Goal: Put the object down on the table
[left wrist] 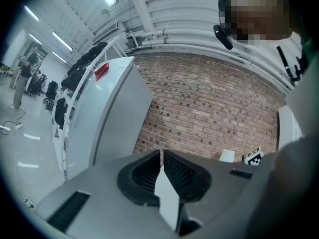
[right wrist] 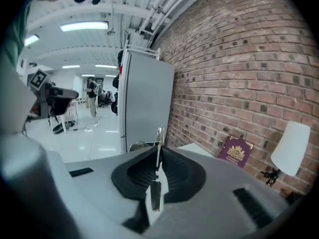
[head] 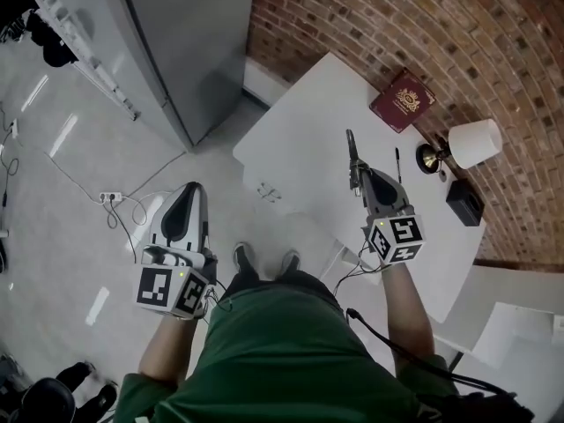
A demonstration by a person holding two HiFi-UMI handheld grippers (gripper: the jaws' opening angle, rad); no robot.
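My right gripper (head: 358, 177) hangs over the white table (head: 300, 122) and is shut on a thin metal utensil (head: 351, 147). The utensil sticks out past the fingertips towards the brick wall. In the right gripper view the utensil (right wrist: 159, 139) shows edge-on, clamped between the dark pads (right wrist: 172, 171), with its other end hanging back over the gripper body. My left gripper (head: 191, 190) is off the table's left side, over the floor, and points level. In the left gripper view its jaws (left wrist: 162, 157) are shut with nothing between them.
At the table's far side lie a dark red book (head: 402, 100), a pen (head: 398, 164), a small lamp with a white shade (head: 473, 142) and a black box (head: 464, 201). A tall grey cabinet (head: 181, 47) stands to the left. A power strip (head: 110, 197) and cables lie on the floor.
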